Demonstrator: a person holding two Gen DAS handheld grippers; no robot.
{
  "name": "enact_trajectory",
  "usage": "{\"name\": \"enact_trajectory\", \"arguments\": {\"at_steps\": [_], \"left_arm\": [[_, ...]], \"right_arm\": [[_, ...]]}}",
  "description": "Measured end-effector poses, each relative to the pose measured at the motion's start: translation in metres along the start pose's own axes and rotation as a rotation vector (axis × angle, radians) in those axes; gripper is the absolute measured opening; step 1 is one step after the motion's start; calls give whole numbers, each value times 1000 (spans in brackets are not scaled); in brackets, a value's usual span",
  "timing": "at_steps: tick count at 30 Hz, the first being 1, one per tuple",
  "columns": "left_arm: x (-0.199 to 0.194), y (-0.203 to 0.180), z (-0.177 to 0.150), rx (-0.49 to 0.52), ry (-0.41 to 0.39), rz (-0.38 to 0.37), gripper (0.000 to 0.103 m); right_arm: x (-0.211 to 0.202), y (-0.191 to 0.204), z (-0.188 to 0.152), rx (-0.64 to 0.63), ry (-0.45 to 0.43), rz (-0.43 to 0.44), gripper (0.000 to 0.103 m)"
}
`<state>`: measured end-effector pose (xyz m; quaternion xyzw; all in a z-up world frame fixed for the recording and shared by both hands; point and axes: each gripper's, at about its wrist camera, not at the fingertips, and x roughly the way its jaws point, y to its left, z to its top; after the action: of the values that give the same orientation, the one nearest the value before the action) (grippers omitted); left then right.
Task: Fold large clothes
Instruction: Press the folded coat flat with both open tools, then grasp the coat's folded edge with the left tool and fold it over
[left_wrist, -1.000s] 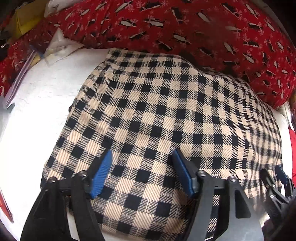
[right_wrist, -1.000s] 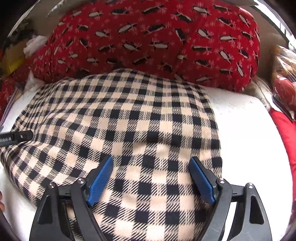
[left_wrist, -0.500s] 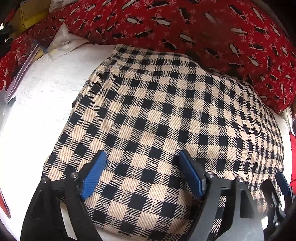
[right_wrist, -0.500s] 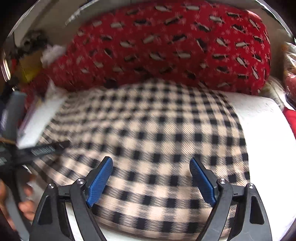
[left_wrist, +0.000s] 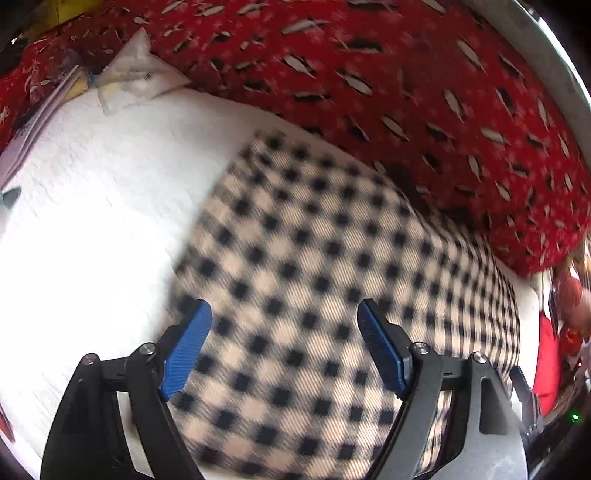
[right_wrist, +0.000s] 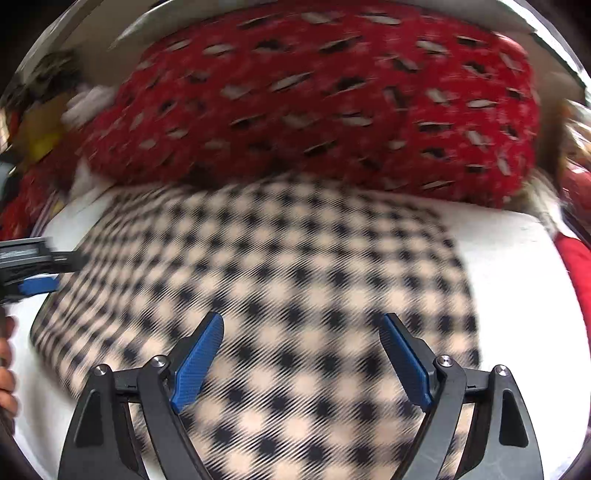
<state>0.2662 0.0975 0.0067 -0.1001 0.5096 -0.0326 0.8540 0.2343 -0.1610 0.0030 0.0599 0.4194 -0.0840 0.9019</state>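
A folded beige-and-black checked garment (left_wrist: 314, 258) lies flat on a white padded surface (left_wrist: 92, 221). My left gripper (left_wrist: 282, 308) hovers above its near left corner, open, with nothing between the blue pads. The right wrist view shows the same garment (right_wrist: 277, 258) spread below my right gripper (right_wrist: 302, 317), which is open and empty over the near right part. The left tool (right_wrist: 33, 258) and a person's fingers (right_wrist: 5, 354) show at that view's left edge. Both views are motion-blurred.
A big red penguin-print cushion (left_wrist: 406, 92) (right_wrist: 314, 110) lies against the garment's far edge. A clear plastic bag (left_wrist: 136, 77) and papers sit at the far left. Red fabric (right_wrist: 580, 266) lies at the right edge. White surface (right_wrist: 517, 277) shows on both sides.
Both grippers have drawn back and up from the garment, which looks smaller now. The left view has swung left, showing more white surface, and the left jaws stand a little wider.
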Motion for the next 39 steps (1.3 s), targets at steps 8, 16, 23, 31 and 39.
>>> {"name": "enact_trajectory", "arguments": {"at_steps": [8, 16, 23, 31, 39], "left_arm": [[46, 16, 11, -57, 182, -24, 81], [45, 59, 32, -302, 285, -329, 81], [39, 70, 38, -246, 282, -290, 81], [73, 24, 37, -20, 360, -250, 86], [70, -34, 17, 50, 341, -248, 21]], "right_arm": [[25, -25, -11, 55, 84, -86, 94], [7, 23, 9, 16, -36, 92, 95], [20, 53, -6, -119, 22, 13, 92], [21, 58, -14, -113, 10, 74, 98], [23, 55, -13, -103, 14, 86, 99]]}}
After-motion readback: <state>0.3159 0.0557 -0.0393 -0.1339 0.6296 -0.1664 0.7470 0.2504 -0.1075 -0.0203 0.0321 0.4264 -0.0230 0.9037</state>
